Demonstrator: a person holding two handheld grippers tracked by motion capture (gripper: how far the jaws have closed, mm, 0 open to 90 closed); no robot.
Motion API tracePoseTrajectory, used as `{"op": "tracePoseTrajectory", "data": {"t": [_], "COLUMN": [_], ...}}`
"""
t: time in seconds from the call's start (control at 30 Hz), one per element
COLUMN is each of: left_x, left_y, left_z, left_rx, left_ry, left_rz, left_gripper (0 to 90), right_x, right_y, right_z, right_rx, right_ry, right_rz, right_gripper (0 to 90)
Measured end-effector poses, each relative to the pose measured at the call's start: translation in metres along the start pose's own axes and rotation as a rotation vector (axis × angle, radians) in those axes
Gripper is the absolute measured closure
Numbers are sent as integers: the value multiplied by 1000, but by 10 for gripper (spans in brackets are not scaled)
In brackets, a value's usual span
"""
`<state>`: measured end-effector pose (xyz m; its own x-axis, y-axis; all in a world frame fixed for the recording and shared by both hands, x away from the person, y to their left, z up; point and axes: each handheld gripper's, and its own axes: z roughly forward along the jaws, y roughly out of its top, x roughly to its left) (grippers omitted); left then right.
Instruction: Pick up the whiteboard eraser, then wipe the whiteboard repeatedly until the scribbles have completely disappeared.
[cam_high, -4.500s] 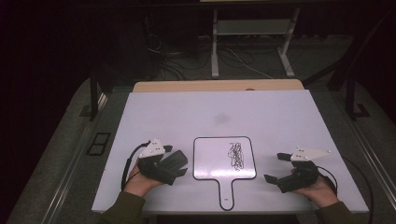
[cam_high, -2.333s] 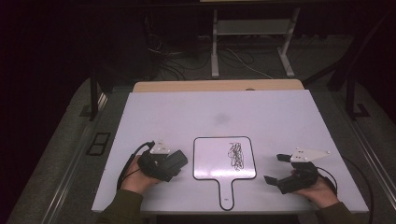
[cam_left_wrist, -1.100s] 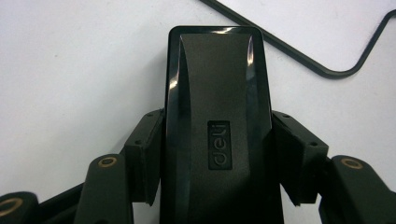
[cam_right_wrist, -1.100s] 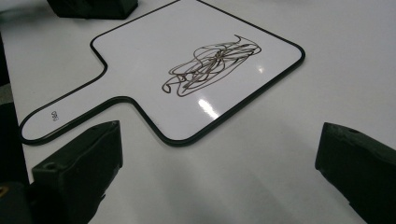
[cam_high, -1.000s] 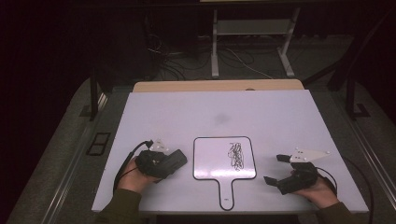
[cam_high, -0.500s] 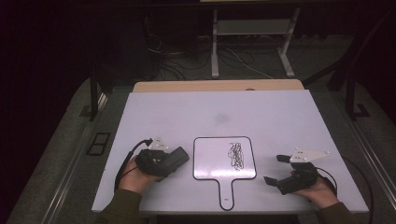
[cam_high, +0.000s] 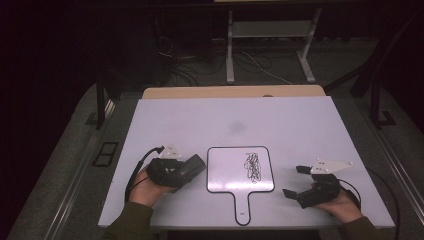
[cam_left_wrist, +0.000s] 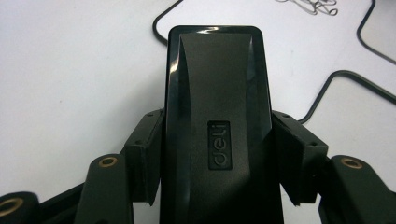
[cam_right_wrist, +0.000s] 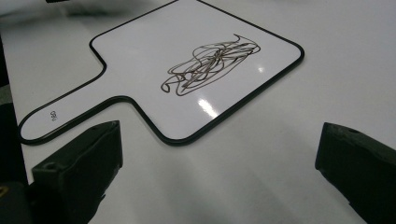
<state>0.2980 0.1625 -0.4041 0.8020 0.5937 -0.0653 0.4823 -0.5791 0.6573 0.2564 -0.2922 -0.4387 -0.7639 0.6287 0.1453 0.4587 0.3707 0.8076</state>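
Left gripper (cam_high: 192, 166) clamps eraser (cam_left_wrist: 217, 126) beside board (cam_high: 240, 169), ready to wipe scribble (cam_high: 253, 167); right gripper (cam_high: 295, 182) idles wide near table's (cam_high: 300, 120) front edge.

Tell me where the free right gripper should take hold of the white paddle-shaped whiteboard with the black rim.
Grip the narrow handle of the white paddle-shaped whiteboard, probably from the right gripper side. It lies flat on the white table; the handle juts toward the person, slim enough for open jaws, clear of the scribble.
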Motion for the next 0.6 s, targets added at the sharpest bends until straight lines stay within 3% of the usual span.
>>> {"op": "tracePoseTrajectory", "data": {"t": [0.6], "left_x": [-4], "left_y": [18], "left_z": [2], "left_rx": [-36], "left_ry": [-35], "left_rz": [17], "left_gripper": [394], "right_x": [0], "right_y": [-1], "right_z": [0], "right_rx": [-7], "right_ry": [-3], "right_rz": [14], "right_gripper": [0]}}
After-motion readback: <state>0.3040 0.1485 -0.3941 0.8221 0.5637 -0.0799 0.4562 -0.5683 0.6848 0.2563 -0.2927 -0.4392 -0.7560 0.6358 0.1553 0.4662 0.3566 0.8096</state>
